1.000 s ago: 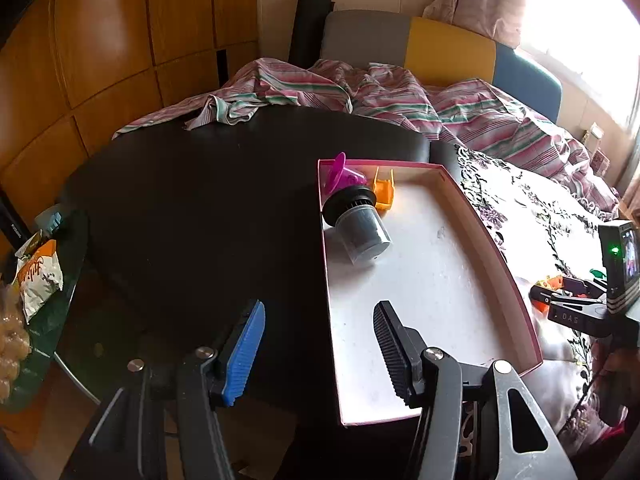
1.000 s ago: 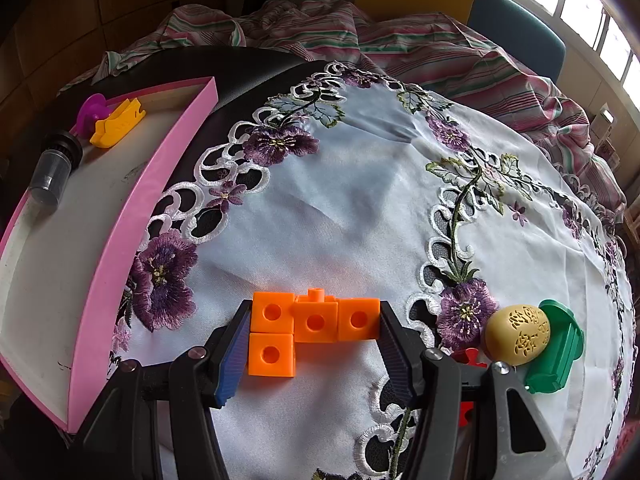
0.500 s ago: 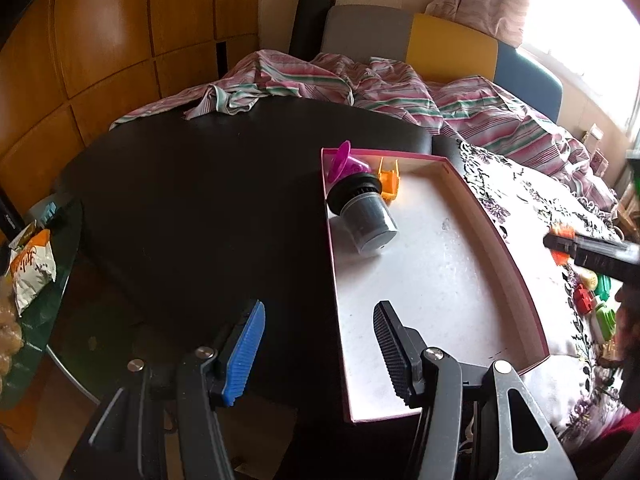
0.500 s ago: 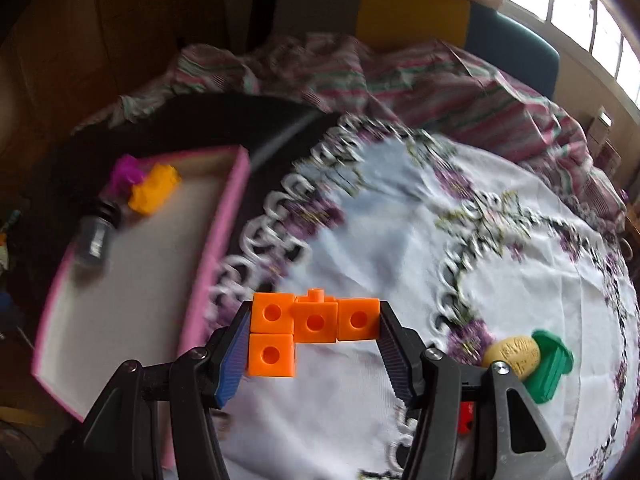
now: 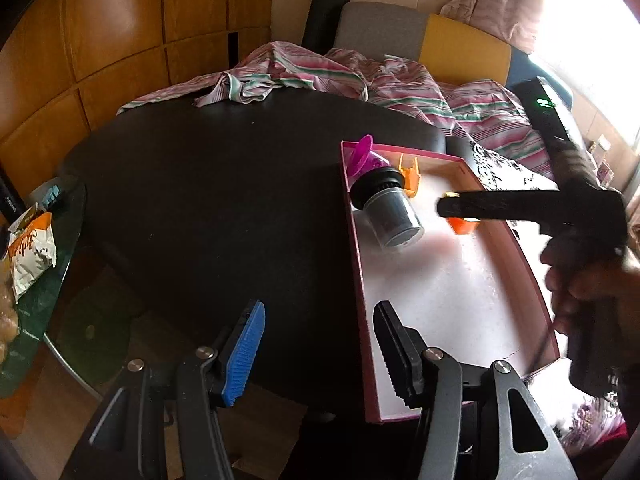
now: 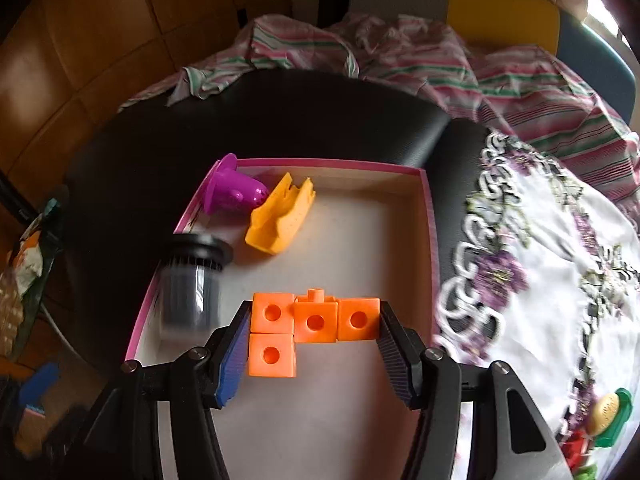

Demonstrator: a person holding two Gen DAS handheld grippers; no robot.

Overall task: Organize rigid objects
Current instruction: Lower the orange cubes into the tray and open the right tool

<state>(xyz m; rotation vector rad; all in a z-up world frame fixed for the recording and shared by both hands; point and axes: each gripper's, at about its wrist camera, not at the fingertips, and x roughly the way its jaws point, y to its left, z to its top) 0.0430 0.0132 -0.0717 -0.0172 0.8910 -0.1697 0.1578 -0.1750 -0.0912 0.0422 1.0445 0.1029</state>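
My right gripper (image 6: 314, 320) is shut on a cluster of linked orange cubes (image 6: 316, 322) and hangs above the white floor of the pink-rimmed tray (image 6: 430, 240). At the tray's far left lie a purple cup (image 6: 232, 194), a yellow-orange plastic piece (image 6: 280, 216) and a grey jar with a black lid (image 6: 192, 280). In the left wrist view the right gripper (image 5: 460, 212) reaches in over the tray (image 5: 356, 280) with the orange cubes (image 5: 462, 225), held by a hand (image 5: 580, 280). My left gripper (image 5: 316, 354) is open and empty, straddling the tray's near left rim.
The tray sits on a dark round table (image 5: 220, 200). A white embroidered cloth (image 6: 540, 260) covers the table's right side, with a yellow egg toy in a green holder (image 6: 608, 412) on it. Striped fabric (image 6: 400, 52) lies at the back. Snack packets (image 5: 28, 248) rest on a glass side table.
My right gripper has swung left with the orange cubes, from above the embroidered cloth to above the tray. The left gripper has stayed nearly still.
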